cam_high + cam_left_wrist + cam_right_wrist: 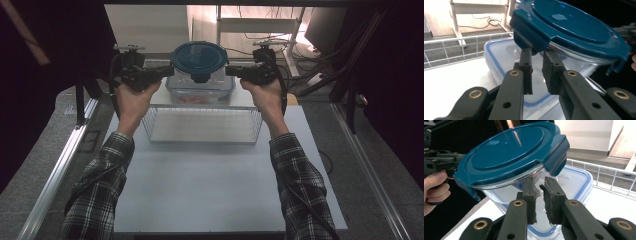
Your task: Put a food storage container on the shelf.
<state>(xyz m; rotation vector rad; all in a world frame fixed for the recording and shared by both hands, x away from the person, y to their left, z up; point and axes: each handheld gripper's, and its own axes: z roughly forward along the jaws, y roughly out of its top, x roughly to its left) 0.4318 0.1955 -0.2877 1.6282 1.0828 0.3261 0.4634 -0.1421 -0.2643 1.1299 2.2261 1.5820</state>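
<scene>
Glass bowl, one, teal lid, over one clear box. Our left claw and right claw have nearly closed, pinching its side latches; bare table near us.

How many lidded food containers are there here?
2. A round glass one with a dark blue lid is held between the two grippers, above a rectangular clear one with a blue-rimmed lid on the table. Others may be hidden.

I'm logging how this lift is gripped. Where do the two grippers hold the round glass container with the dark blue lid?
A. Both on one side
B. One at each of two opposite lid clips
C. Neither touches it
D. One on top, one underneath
B: in the high view the left gripper and the right gripper close on opposite sides of the round container, each at a clip of its blue lid.
</scene>
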